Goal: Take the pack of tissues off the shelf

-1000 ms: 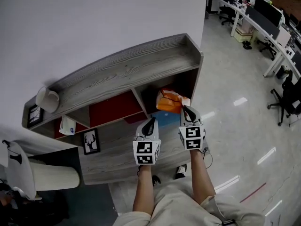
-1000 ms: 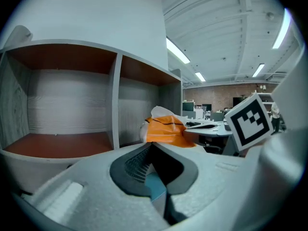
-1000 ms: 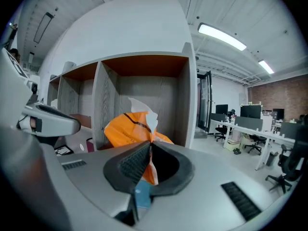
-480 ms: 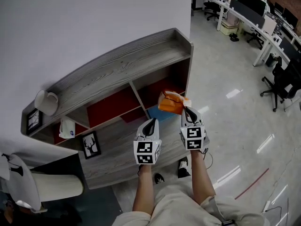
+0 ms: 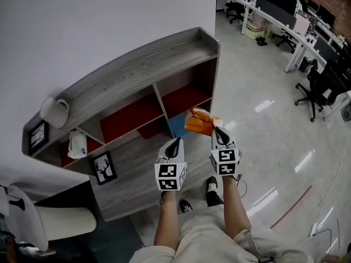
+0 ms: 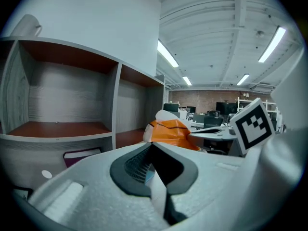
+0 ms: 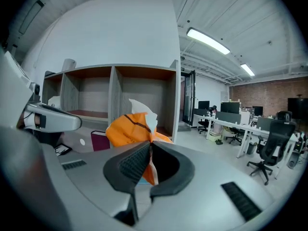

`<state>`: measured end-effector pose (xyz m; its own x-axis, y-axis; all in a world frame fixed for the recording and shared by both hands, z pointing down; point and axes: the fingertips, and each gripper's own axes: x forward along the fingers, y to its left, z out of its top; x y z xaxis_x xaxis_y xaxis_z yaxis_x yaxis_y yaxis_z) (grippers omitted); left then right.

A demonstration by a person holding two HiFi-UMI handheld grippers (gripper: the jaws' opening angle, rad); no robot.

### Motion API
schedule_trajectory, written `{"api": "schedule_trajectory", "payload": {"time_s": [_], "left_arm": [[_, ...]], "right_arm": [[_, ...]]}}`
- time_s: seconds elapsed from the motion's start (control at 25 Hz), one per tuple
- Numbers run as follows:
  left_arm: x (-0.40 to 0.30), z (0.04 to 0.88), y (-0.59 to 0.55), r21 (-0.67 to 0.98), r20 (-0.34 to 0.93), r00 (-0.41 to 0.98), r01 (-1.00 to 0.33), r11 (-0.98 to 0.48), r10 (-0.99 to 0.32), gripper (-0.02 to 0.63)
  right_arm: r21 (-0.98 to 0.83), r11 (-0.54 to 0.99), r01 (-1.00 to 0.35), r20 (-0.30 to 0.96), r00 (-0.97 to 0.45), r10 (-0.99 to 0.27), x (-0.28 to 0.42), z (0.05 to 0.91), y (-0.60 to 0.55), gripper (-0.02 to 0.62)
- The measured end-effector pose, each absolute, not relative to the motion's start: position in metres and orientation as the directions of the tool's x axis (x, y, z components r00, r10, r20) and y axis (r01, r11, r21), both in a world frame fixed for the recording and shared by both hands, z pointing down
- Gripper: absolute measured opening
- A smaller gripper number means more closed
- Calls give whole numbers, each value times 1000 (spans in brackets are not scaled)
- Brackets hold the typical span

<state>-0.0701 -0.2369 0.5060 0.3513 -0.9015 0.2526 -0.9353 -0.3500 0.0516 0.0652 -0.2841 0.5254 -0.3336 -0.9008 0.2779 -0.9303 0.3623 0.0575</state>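
The orange tissue pack (image 5: 199, 121) hangs in front of the grey wooden shelf (image 5: 137, 75), just outside its right-hand compartment. My right gripper (image 5: 218, 131) is shut on the pack's lower edge. In the right gripper view the crumpled pack (image 7: 130, 129) with a white tissue sticking out sits pinched at my right gripper (image 7: 150, 146). My left gripper (image 5: 175, 142) is beside it to the left, shut and holding nothing. In the left gripper view my left gripper (image 6: 151, 146) has its tips together and the pack (image 6: 171, 131) shows just beyond them.
A white mug (image 5: 54, 113) lies on the shelf top at the left. A deer picture (image 5: 104, 166) stands on the lower board, and a white item (image 5: 78, 145) sits in the left compartment. A blue book (image 5: 178, 126) lies below. Office desks and chairs (image 5: 285, 15) stand far right.
Both grippers have drawn back from the shelf. The orange pack has come out of the right compartment with the right gripper and now hangs in front of the shelf's edge.
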Motion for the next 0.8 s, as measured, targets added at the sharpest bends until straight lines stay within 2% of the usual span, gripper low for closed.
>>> {"api": "schedule_trajectory", "payload": {"time_s": [0.8], "left_arm": [[-91, 524, -201, 58, 252, 385, -922, -384, -888, 8]], "right_arm": [[32, 346, -938, 332, -316, -889, 48, 565, -228, 28]]}}
